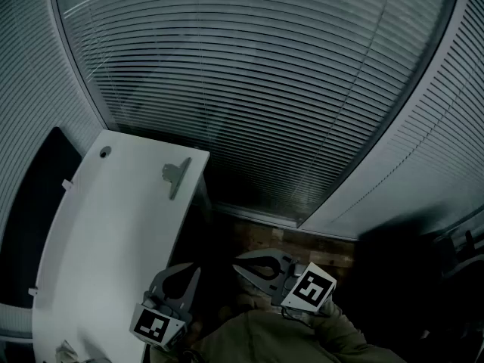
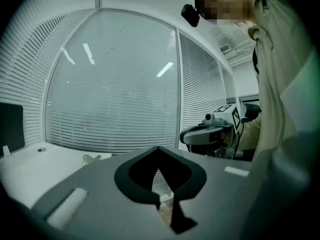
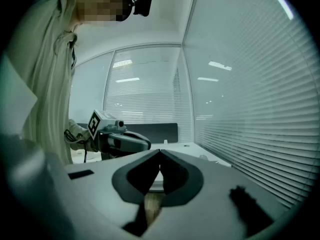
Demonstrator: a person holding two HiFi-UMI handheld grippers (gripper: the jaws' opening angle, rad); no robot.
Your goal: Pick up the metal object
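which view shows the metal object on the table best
The head view: the metal object lies whole, seen from above, near the white table's far corner. The left gripper view shows it only small and low in the distance; the right gripper view shows at most a speck.

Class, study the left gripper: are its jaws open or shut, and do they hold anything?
Shut, empty. On the left gripper the tips meet with nothing between; the metal object lies apart on the table.
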